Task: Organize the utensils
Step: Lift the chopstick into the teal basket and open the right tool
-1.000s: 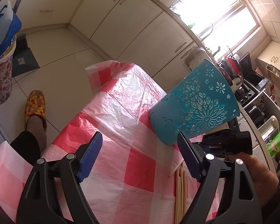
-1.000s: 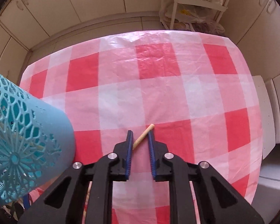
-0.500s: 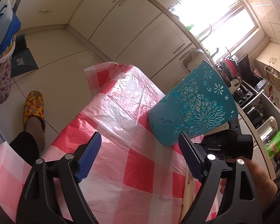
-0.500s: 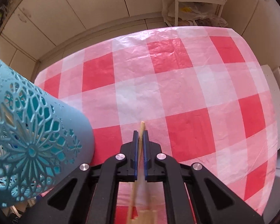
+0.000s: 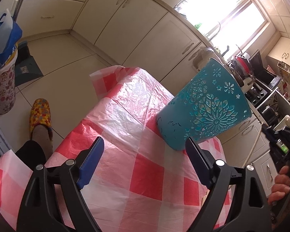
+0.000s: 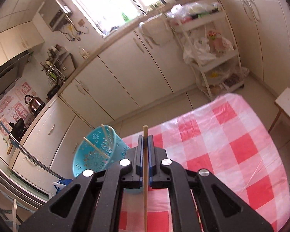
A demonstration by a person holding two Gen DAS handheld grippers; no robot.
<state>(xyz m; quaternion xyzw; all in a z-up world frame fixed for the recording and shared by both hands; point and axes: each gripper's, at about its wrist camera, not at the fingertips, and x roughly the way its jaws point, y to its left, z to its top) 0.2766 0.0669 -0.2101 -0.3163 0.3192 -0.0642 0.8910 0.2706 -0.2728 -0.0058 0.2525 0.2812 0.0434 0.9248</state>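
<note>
A teal cut-out utensil holder [image 5: 203, 104] stands on the red-and-white checked tablecloth [image 5: 125, 135], just beyond my right-hand finger in the left wrist view. My left gripper [image 5: 144, 145] is open over the cloth, with nothing between its fingers. My right gripper [image 6: 145, 138] is shut on a thin wooden chopstick [image 6: 145, 193], whose tip pokes out past the pads. It is raised above the table, up and to the right of the holder [image 6: 94, 154], which has two chopsticks [image 6: 95, 148] in it. In the left wrist view the right gripper [image 5: 265, 129] shows at the right edge with the chopstick [image 5: 254, 145] hanging from it.
Cream kitchen cabinets [image 6: 125, 73] run behind the table. A white shelf cart [image 6: 212, 48] stands past the far table edge and a white stool [image 6: 288, 100] to the right. On the floor are a person's slippered foot [image 5: 40, 116] and a floral bin [image 5: 2, 89].
My right gripper closed on the chopstick lying on the cloth, lifted it off the table and tipped upward toward the kitchen. The left gripper stayed put, open.
</note>
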